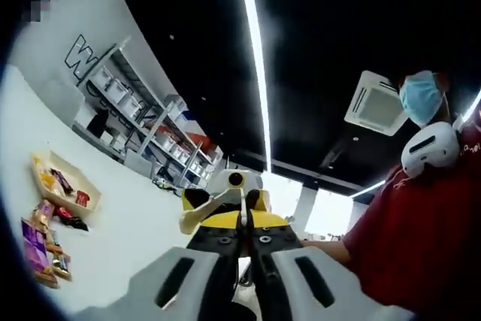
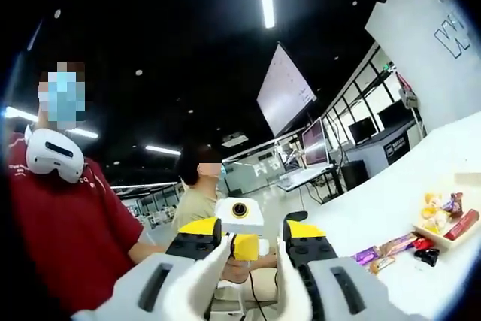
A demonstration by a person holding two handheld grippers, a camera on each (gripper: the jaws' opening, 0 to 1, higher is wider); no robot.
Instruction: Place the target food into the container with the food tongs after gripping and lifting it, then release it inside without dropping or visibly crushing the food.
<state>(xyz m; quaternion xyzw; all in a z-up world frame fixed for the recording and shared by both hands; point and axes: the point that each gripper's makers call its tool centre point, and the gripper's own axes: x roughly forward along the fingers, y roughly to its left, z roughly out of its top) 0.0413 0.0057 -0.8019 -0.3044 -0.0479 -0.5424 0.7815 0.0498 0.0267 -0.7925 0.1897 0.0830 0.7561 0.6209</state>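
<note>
Left gripper (image 1: 244, 219): jaws together, nothing between. Right gripper (image 2: 248, 249): jaws apart, nothing held. Both raised well above the white surface (image 1: 128, 238), facing each other. Cream tray (image 1: 66, 182) on surface, loaded with wrapped snacks (image 1: 64, 183). More snack packets (image 1: 39, 242) just beside tray. Same tray (image 2: 451, 227) and packets (image 2: 387, 249) at right in right gripper view. Person in red shirt (image 1: 421, 238) beyond.

A white table (image 1: 128, 238) and tray (image 1: 84, 186) were seen, with purple, yellow and red snacks (image 1: 37, 249), yellow-and-black grippers (image 2: 244, 249) and a red shirt (image 1: 421, 238).
</note>
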